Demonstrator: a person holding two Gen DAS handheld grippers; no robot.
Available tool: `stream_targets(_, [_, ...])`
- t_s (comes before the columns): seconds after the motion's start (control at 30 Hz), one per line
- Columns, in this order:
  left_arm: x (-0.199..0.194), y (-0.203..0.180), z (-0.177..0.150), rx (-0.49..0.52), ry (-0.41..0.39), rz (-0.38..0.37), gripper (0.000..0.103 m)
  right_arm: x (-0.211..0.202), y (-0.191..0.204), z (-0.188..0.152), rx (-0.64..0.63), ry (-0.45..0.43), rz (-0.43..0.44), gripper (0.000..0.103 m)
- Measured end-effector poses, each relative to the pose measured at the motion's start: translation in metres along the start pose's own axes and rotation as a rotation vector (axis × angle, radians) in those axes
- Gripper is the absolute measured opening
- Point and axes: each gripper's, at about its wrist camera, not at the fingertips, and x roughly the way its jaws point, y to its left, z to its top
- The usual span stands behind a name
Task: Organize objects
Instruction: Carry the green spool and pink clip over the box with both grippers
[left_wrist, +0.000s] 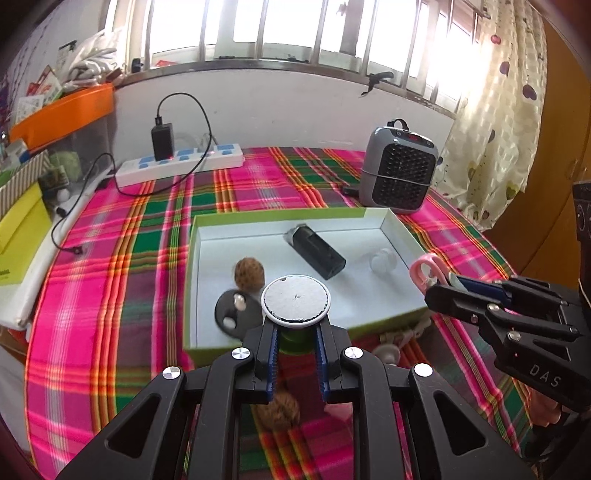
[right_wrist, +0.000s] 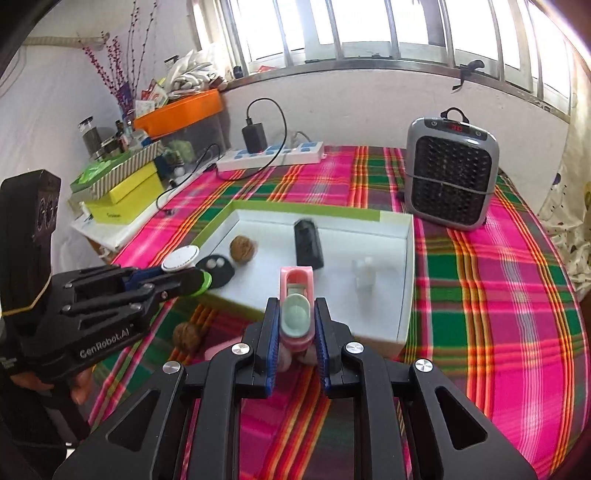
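Inside, the box (left_wrist: 400, 236) holds 1 walnut (left_wrist: 250, 272) and 1 black case (left_wrist: 317, 253).

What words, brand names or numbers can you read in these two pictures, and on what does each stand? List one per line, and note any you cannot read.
"GenRobot.AI": on the side of the left claw.
"DAS": on the side of the right claw.
Red digits on the heater display: too blurred to read.
Small print on the yellow box: too small to read.
Marks on the black block at the left edge: not readable.
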Motion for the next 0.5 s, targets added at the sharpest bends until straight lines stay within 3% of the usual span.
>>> stream_targets(0.5, [0.045,0.001,0.032,-0.008,0.026,-0.012,0.015,0.048,-0.024,0.036,0.060,0.047,-0.027,0.018])
